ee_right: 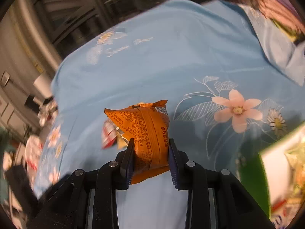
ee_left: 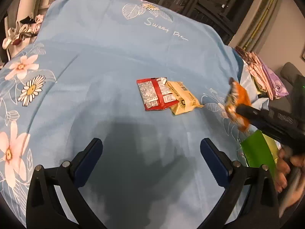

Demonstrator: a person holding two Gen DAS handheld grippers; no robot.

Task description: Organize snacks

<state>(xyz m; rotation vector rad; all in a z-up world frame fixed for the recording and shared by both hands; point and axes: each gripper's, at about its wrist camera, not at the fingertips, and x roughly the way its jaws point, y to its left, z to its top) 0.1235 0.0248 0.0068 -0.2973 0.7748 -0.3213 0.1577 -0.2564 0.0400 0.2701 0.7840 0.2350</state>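
Left gripper [ee_left: 150, 152]: jaws wide, empty, over blue bedsheet [ee_left: 114, 57]. Red packet [ee_left: 154, 93] overlaps yellow packet [ee_left: 183, 99] mid-sheet. Right of them, right gripper [ee_right: 150, 152] clamps orange packet [ee_right: 148, 133], lifted off sheet; green box [ee_left: 257, 152] just beside.

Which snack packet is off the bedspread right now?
The orange packet, clamped in the right hand-held gripper. The red packet and yellow packet lie overlapping on the bedspread.

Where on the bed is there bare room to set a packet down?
Bare blue bedspread lies left of the red packet and yellow packet, and in front of the open left gripper. It is crowded on the right: green box, right gripper gripping the orange packet.
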